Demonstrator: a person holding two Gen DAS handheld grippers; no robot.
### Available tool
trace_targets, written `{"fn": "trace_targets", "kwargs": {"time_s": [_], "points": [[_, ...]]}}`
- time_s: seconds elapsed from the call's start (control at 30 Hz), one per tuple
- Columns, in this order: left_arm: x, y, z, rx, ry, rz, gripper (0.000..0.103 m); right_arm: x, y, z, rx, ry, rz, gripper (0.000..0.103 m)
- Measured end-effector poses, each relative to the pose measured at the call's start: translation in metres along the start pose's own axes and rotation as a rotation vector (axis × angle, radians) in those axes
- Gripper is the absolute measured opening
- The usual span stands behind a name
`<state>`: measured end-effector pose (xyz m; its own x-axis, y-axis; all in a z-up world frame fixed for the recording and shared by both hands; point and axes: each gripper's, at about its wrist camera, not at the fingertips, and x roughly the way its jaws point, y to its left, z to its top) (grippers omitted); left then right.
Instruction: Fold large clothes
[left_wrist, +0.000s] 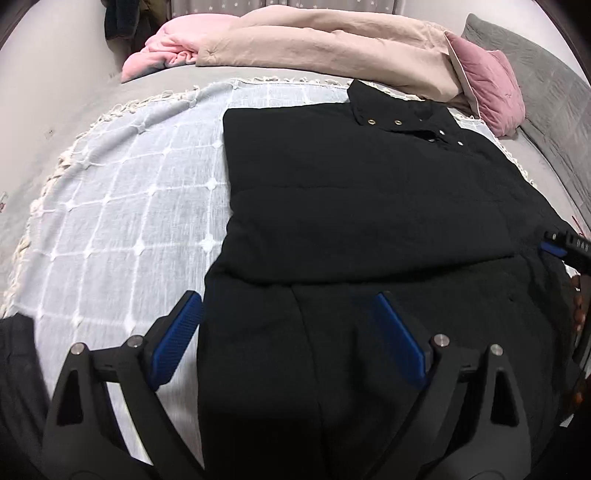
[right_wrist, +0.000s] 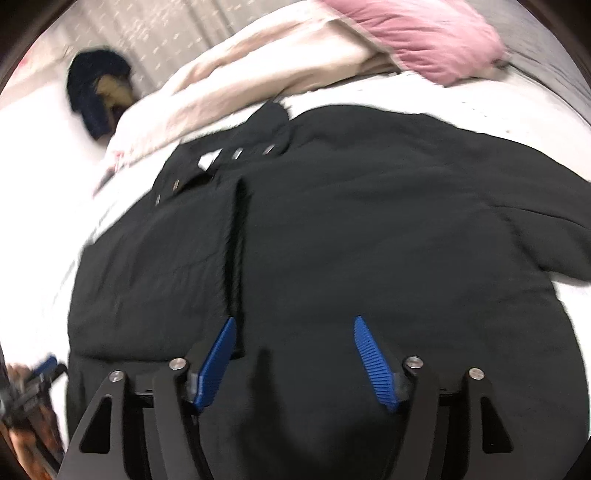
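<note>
Left wrist view: black jacket (left_wrist: 362, 206) fills frame centre, one side already folded over, on checked blanket (left_wrist: 140, 192). Left gripper (left_wrist: 288, 332) wide apart, empty, at hem, prob. lining up a grab. Right gripper (right_wrist: 293, 358) also wide, empty, w/ pink pillow (right_wrist: 417, 40) top right.

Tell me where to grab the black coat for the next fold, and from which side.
Take the coat by its near hem, one gripper at each corner, coming in low from the near edge. The upper half already lies folded flat, while the hem end stretches toward both open grippers, left and right. Lifting both corners should carry the bottom up toward the collar evenly.
</note>
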<state>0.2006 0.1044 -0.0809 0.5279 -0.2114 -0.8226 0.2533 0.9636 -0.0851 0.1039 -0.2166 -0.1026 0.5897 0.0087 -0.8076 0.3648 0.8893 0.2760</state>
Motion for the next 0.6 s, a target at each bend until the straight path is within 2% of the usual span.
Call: {"fn": "trace_targets", "kwargs": {"time_s": [0.17,0.33,0.47,0.6], "points": [[-0.028,0.004,-0.017,-0.066,-0.024,0.011,0.096,-0.034,-0.056,0.008,0.161,-0.073,-0.003,0.078],[-0.023,0.01,-0.025,-0.111,-0.078,-0.001,0.097,-0.058,-0.134,0.004,0.397,-0.149,-0.031,0.079],[-0.015,0.017,-0.027,-0.129,-0.099,0.033,0.097,-0.073,-0.197,-0.003,0.5,-0.191,-0.16,0.079],[-0.011,0.018,-0.026,-0.106,-0.093,0.051,0.097,-0.087,-0.248,-0.013,0.602,-0.231,-0.228,0.079]]}}
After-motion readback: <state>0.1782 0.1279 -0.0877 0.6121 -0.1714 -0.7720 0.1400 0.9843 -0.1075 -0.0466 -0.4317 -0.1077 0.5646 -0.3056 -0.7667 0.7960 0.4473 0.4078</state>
